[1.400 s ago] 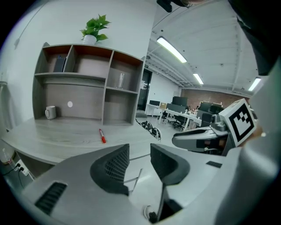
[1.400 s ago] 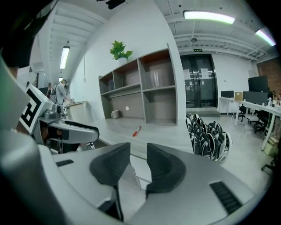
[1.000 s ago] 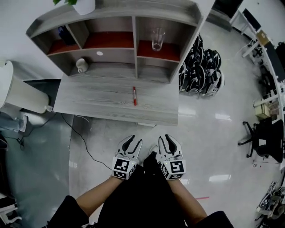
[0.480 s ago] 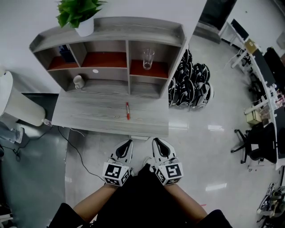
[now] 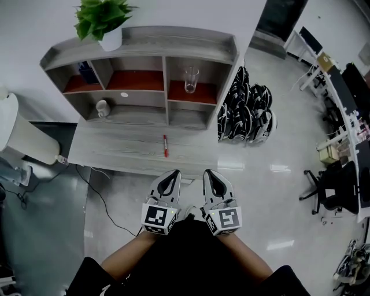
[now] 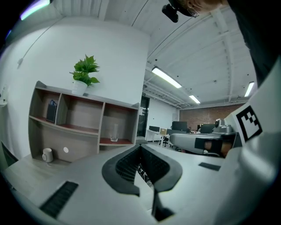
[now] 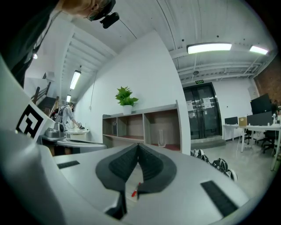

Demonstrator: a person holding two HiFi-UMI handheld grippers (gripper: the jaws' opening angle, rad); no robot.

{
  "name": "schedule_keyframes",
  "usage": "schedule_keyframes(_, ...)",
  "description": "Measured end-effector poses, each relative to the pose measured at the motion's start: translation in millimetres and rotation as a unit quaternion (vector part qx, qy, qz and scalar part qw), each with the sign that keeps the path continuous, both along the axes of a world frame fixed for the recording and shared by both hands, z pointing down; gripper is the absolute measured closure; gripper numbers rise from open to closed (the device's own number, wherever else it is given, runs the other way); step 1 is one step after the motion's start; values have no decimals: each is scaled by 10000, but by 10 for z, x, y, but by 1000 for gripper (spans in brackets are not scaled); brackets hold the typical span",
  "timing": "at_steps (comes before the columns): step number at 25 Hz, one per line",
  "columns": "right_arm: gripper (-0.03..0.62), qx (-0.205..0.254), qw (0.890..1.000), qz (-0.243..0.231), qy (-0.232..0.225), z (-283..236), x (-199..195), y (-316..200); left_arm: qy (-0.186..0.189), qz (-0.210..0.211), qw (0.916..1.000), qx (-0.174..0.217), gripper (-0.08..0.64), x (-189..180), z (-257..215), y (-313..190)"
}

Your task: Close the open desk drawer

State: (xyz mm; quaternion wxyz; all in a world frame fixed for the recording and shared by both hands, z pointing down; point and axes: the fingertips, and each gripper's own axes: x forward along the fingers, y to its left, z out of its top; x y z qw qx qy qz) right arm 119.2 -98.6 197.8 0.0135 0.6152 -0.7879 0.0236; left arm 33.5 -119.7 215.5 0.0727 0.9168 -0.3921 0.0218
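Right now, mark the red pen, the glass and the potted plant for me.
red pen (image 5: 165,144): head view, middle of its barrel
glass (image 5: 190,80): head view, its side wall
potted plant (image 5: 102,16): head view, its leaves

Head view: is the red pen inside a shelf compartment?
No, the red pen lies on the desk top, in front of the shelf.

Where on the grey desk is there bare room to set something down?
The grey wooden desktop is bare left of the red pen, out to its edge, and in a narrower strip right of it. The lower right cubby looks empty. A white mug occupies the lower left cubby, a clear glass the upper right.
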Motion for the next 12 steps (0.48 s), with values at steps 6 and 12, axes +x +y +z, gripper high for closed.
schedule_keyframes(6,574,53,9995,207,226,-66,82,-118,117,-246,9984,505,546,39,-256,-114)
schedule_keyframes(12,574,67,9997,138,209,-71,65,-155,130,-283,9977,602,546,73,-293,-119)
